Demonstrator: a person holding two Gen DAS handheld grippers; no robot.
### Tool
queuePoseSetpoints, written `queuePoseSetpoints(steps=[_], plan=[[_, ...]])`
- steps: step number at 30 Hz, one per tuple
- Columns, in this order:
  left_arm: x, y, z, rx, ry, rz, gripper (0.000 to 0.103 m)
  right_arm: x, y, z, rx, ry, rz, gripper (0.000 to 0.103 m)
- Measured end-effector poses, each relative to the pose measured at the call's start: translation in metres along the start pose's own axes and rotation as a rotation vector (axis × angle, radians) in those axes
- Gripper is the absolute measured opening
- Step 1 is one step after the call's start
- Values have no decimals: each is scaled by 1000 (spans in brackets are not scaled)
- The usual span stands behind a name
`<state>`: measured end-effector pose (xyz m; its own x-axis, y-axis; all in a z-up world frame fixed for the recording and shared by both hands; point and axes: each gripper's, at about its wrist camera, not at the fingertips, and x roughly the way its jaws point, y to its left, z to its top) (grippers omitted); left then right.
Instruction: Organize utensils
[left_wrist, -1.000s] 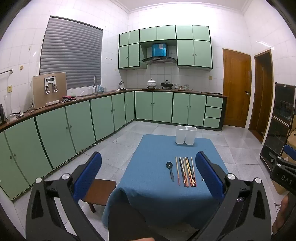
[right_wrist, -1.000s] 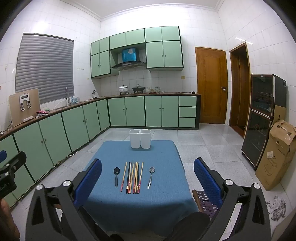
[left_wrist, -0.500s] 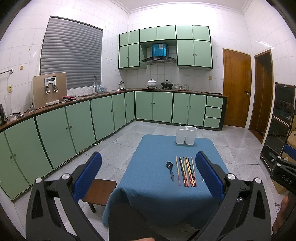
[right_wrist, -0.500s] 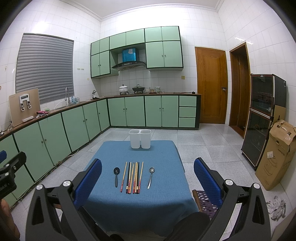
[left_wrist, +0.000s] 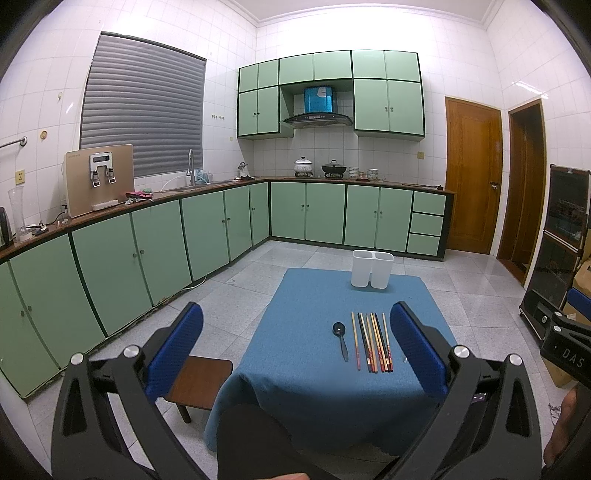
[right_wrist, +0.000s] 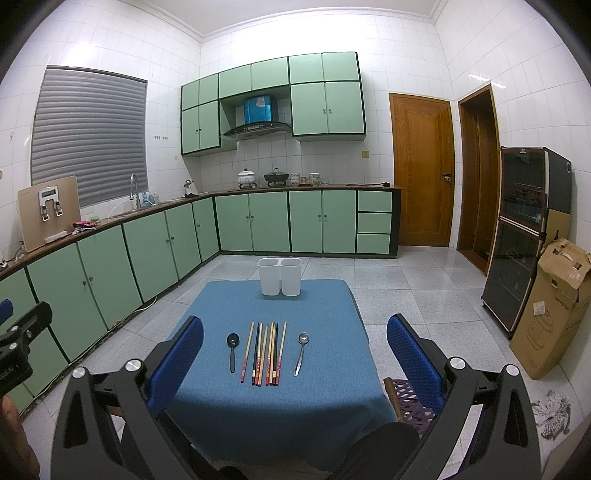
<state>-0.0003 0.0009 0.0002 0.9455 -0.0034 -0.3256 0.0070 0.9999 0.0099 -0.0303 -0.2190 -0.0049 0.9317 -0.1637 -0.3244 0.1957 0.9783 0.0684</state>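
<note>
The chopsticks (right_wrist: 264, 352) are laid on the blue cloth (right_wrist: 325, 302), ahead of and between the wide-apart, empty fingers of the right gripper (right_wrist: 294, 354). Their long way is pointed straight off toward the white holder (right_wrist: 279, 276). The right gripper is judged better lined up. The left gripper (left_wrist: 296, 349) is also spread and empty. The silver spoon (right_wrist: 301, 352) is seen whole only in the right view.

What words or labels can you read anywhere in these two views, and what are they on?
"DAS": white letters on the black body of the right gripper, cut off at the frame edge.
Letters ending in "AI", partly cut off, on the black body of the left gripper.
Cardboard box: printed text and a sticker, too small to read.
Water dispenser: display too blurred to read.
Range hood: blue film, no readable text.
</note>
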Motion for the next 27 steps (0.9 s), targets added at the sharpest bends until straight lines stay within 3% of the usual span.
queuePoseSetpoints(steps=[27], plan=[[-2, -6, -4, 3, -1, 3, 98, 0, 0, 0, -1, 1, 0, 97]])
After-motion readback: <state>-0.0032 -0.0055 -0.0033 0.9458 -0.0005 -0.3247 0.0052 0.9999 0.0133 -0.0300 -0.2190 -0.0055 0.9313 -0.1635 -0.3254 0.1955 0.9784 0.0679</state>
